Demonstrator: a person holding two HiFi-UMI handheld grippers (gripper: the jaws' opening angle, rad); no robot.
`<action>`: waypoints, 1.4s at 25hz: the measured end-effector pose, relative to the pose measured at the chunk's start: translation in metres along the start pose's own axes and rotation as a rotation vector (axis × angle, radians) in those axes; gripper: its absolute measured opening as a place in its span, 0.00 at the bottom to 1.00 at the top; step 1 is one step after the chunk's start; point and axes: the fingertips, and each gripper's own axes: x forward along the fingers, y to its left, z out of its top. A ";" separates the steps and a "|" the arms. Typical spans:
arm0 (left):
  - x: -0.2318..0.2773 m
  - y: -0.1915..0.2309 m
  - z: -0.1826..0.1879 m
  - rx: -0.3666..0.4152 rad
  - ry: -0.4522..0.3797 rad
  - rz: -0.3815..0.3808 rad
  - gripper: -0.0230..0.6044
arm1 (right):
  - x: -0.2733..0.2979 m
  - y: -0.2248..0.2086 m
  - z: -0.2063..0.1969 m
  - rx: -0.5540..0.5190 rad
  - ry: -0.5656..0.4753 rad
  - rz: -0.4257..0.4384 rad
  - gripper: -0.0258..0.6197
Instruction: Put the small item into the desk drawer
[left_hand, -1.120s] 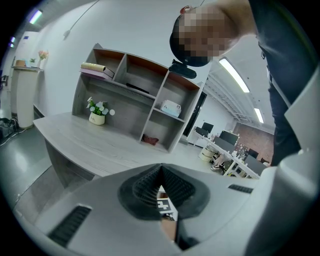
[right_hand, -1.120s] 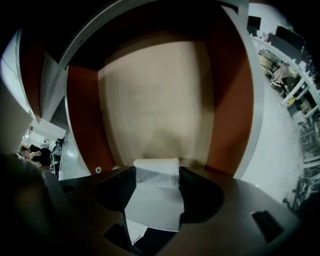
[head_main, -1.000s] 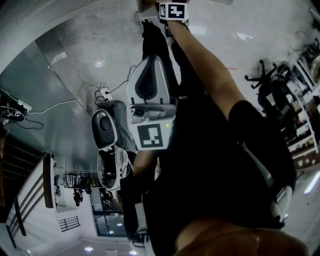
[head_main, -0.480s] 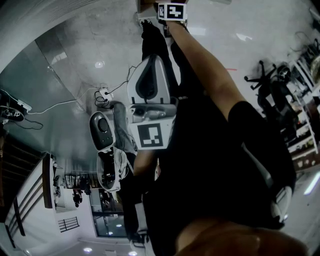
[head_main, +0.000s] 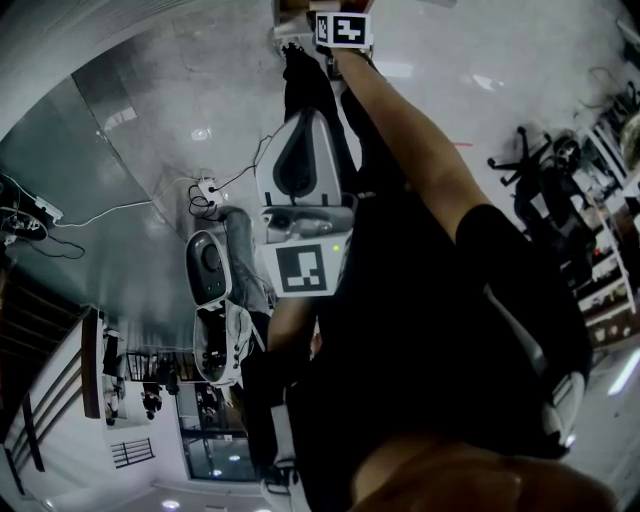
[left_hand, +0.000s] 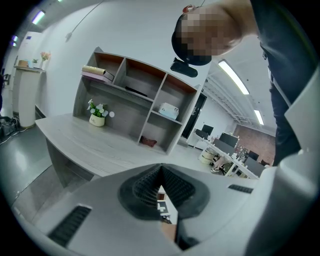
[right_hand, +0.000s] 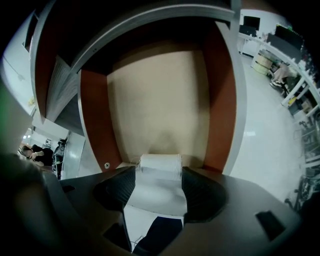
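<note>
head view: the right claw (head_main: 330, 25) reaches far out ahead and the left claw (head_main: 300, 150) hangs close to the body. left gripper view: its jaws are pressed together on nothing, with the desk (left_hand: 90, 145) well ahead of them. right gripper view: the jaws pinch the small white roll (right_hand: 160, 167) by its two sides, over the open drawer (right_hand: 160, 100) just beyond the tips; the roll looks light, soft and thready, so a gentle squeeze across the sides should do.
</note>
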 end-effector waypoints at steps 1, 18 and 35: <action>-0.001 -0.001 0.001 0.001 -0.005 0.001 0.02 | -0.002 0.001 0.000 -0.002 -0.004 0.003 0.46; -0.046 -0.046 0.020 0.054 -0.096 -0.017 0.02 | -0.086 0.024 -0.005 -0.101 -0.090 0.090 0.45; -0.118 -0.109 0.018 0.113 -0.207 0.000 0.02 | -0.202 -0.005 -0.026 -0.178 -0.241 0.166 0.07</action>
